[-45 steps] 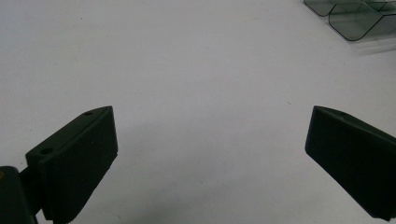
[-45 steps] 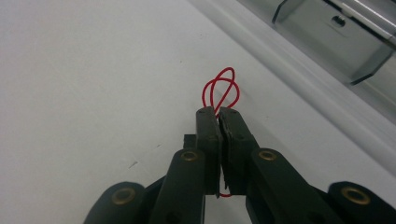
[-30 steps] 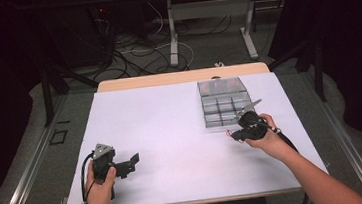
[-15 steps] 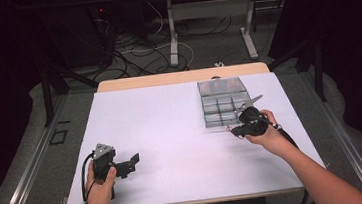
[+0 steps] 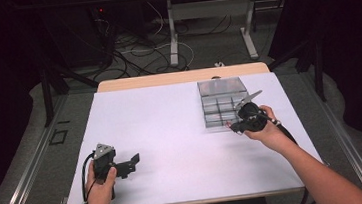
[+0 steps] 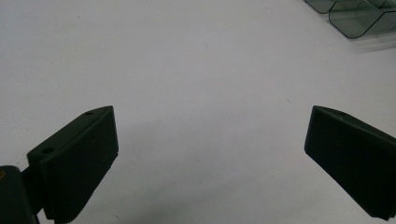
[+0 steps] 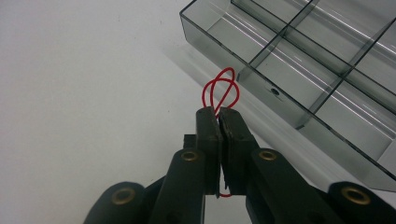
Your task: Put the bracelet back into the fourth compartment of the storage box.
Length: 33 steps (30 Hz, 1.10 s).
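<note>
Right gripper view: closed jaws pinch red wire loop (image 7: pixel 220 92), its length pointing toward compartment box (image 7: pixel 299 88)

place: lab | signs: black curtains; cable tangle (image 5: pixel 128 47) on floor; white worktable (image 5: pixel 172 133); floor rails (image 5: pixel 21 182)

In the right gripper view, the red band (image 7: pixel 220 91) runs between the closed pads of the right gripper (image 7: pixel 218 112), so its middle is hidden. The tray (image 7: pixel 303 65) is cut off by the top and right edges. In the left gripper view, the tray (image 6: pixel 355 18) shows just a corner. From above, the band (image 5: pixel 228 124) is too small to make out.
</note>
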Each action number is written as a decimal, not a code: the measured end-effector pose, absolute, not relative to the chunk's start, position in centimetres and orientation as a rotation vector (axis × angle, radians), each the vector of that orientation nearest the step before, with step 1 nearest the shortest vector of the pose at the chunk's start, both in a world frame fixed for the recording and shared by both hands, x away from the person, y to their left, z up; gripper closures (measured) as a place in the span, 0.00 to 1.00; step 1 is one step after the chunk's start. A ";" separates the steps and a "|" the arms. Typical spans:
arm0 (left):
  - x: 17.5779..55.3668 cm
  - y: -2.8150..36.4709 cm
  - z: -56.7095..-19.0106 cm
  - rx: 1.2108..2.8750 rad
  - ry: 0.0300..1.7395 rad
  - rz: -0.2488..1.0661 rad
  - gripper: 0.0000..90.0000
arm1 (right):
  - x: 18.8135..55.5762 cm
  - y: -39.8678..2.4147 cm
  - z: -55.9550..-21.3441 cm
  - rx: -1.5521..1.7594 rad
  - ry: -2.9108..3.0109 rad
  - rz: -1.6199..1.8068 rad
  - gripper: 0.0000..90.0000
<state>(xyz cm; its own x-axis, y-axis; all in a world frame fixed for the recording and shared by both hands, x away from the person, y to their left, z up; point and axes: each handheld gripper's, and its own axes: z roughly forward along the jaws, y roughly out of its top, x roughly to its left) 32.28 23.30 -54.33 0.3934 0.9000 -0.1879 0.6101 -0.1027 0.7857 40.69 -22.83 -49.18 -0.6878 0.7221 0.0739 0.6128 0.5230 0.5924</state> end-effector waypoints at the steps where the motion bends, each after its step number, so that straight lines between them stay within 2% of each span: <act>1: 32.3 23.3 -54.3 1.812 1.310 0.435 0.04 | 40.7 -22.9 -49.2 1.146 2.579 0.891 0.97; 33: 32.3 23.3 -54.4 1.813 1.308 0.440 0.04 | 42.6 -22.2 -47.9 1.188 2.461 0.936 0.97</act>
